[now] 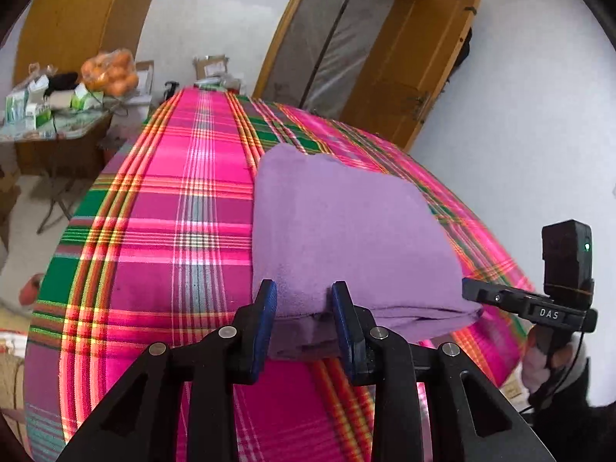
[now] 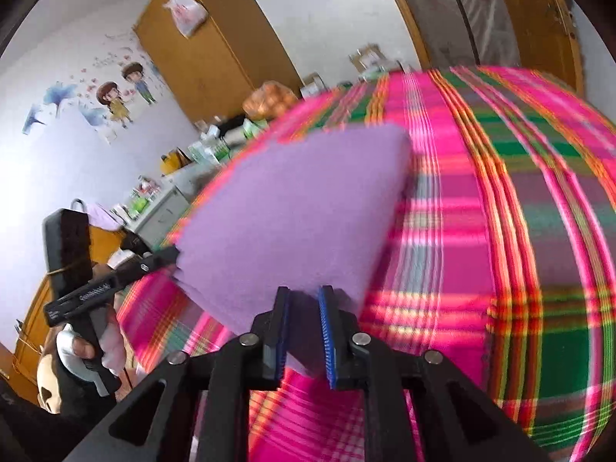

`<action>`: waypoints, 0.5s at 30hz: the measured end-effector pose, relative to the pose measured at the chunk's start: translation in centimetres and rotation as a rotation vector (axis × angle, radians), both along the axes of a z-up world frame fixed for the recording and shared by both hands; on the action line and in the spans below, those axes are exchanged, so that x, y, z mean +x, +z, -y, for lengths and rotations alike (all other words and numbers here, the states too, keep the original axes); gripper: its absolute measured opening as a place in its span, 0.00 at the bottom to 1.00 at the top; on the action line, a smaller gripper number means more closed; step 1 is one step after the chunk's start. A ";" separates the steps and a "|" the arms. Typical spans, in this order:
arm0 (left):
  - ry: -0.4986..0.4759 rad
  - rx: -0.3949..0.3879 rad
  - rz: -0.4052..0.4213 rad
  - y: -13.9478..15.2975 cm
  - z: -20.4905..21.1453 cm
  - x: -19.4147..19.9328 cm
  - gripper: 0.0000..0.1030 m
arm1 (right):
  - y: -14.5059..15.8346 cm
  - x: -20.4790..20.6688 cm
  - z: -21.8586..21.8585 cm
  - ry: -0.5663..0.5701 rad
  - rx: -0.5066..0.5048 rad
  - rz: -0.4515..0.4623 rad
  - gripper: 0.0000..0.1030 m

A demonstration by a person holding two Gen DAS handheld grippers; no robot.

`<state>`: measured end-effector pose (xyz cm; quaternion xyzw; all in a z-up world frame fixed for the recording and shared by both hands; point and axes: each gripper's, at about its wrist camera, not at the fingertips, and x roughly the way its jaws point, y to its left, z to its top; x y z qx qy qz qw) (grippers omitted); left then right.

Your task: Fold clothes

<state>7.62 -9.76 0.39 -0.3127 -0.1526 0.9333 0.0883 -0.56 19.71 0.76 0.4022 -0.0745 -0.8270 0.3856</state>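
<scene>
A folded purple cloth [image 1: 346, 231] lies on a bed with a pink, green and orange plaid cover [image 1: 173, 211]. My left gripper [image 1: 304, 300] is shut on the cloth's near edge, with folded layers bunched between its blue pads. The right gripper shows at the cloth's right corner in the left wrist view [image 1: 477, 292]. In the right wrist view the purple cloth [image 2: 288, 211] fills the middle. My right gripper [image 2: 304, 300] is shut on its near corner, and the left gripper [image 2: 169, 256] holds the cloth's left corner.
A cluttered side table [image 1: 57, 115] with boxes and a bag of oranges [image 1: 109, 71] stands left of the bed. A wooden wardrobe [image 2: 215, 46] and an open wooden door [image 1: 415, 65] stand by the white walls. The plaid cover [image 2: 500, 211] extends right of the cloth.
</scene>
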 end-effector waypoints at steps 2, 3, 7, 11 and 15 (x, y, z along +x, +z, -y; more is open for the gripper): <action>-0.001 0.000 0.000 -0.1 0.0 0.0 0.30 | -0.1 -0.1 -0.2 0.002 -0.009 0.007 0.14; -0.001 -0.001 -0.001 -0.1 0.0 0.1 0.30 | -0.1 -0.1 -0.1 0.003 -0.007 0.004 0.14; 0.001 -0.016 -0.024 -0.3 -0.3 0.4 0.30 | -0.2 -0.1 -0.2 0.007 -0.011 0.003 0.14; 0.006 -0.013 -0.037 -0.4 0.0 0.3 0.30 | -0.2 -0.4 -0.5 0.000 -0.041 0.024 0.14; 0.004 0.027 -0.029 -0.2 1.0 0.9 0.30 | 0.0 -0.6 -1.1 -0.020 -0.060 0.042 0.15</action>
